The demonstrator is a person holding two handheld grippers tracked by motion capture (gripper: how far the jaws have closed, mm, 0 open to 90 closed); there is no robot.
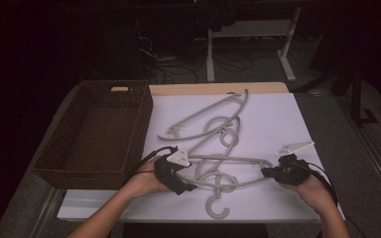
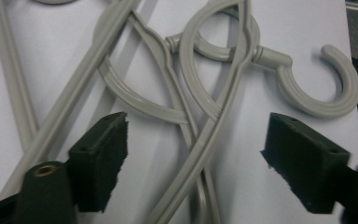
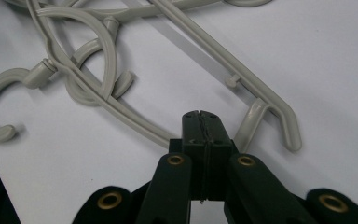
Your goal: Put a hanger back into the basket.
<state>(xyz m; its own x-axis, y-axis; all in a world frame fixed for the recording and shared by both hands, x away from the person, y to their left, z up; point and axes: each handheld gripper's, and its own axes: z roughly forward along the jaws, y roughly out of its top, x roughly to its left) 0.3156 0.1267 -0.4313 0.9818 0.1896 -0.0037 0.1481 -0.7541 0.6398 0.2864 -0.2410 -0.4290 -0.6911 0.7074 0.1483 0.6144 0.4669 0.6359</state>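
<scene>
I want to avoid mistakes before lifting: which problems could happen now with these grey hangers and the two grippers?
1. The left gripper stands open over two crossing bars of the near hangers; closing may catch both, so two hangers rise together.
2. The hook threads through a neighbour's loop, so a pull may drag the tangle.
3. The right gripper is shut at a hanger end; whether it holds anything is unclear, so that side may slip.

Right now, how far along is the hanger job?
Done: nothing; the basket holds no hangers. In hand: left hand-held gripper is open astride the near hanger; right hand-held gripper is shut at that hanger's end. Left: the far hangers lie on the white sheet.
</scene>
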